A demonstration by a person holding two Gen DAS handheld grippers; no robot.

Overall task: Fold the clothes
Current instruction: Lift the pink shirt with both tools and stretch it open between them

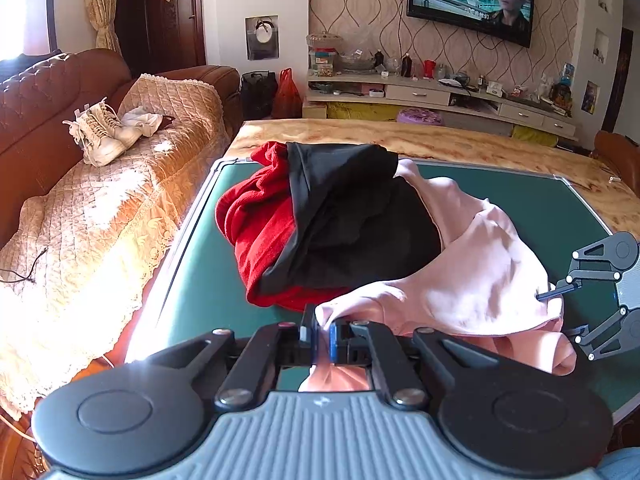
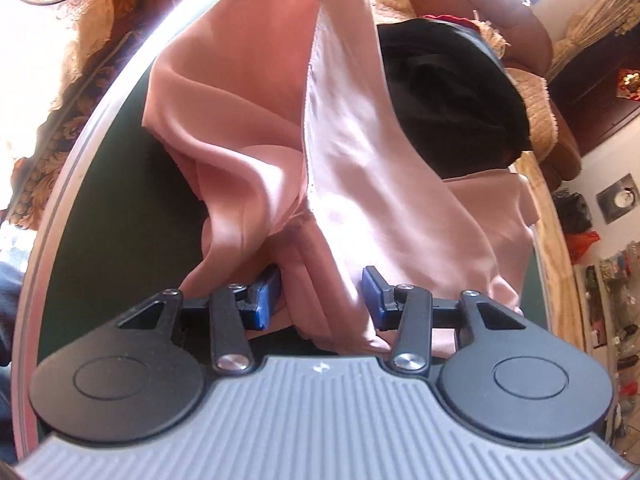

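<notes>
Pink garment [image 1: 472, 276], crumpled beside black and red clothes [image 1: 320, 220]

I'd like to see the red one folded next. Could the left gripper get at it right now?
Probably not yet. The left gripper is shut on the pink garment, so it isn't free. The red garment lies just beyond, half under the black garment, though its left side is exposed.

green mat [image 1: 560, 208] on wooden table [image 1: 460, 140] bears red [image 1: 256, 232], black [image 1: 360, 216], pink clothes [image 1: 472, 272].
</notes>
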